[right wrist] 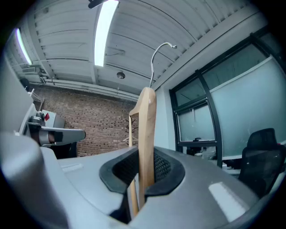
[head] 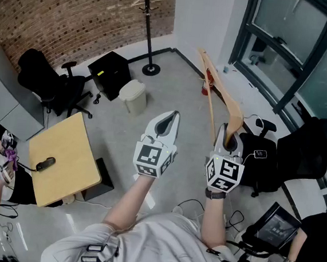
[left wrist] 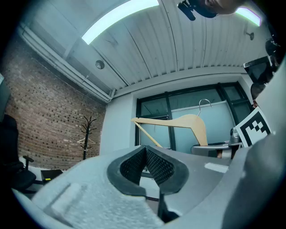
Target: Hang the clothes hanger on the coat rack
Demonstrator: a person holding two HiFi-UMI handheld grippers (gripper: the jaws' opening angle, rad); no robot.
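We see the right gripper [head: 230, 134] clamped on one end of the wooden hanger [head: 233, 110]. Its long axis runs forward from the jaws, with the hook [right wrist: 157, 53] toward the ceiling. The left gripper [head: 172, 116] is closed and empty. The coat rack [head: 146, 25] stands well apart on the grey floor [head: 179, 89], by the brick wall [head: 66, 9].

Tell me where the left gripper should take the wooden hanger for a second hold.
Probably the free shoulder arm of the hanger, approached from the left gripper's own side. The right gripper clamps the other shoulder end, and the long arm lies broadside to the left gripper, unobstructed. Open its shut jaws first.
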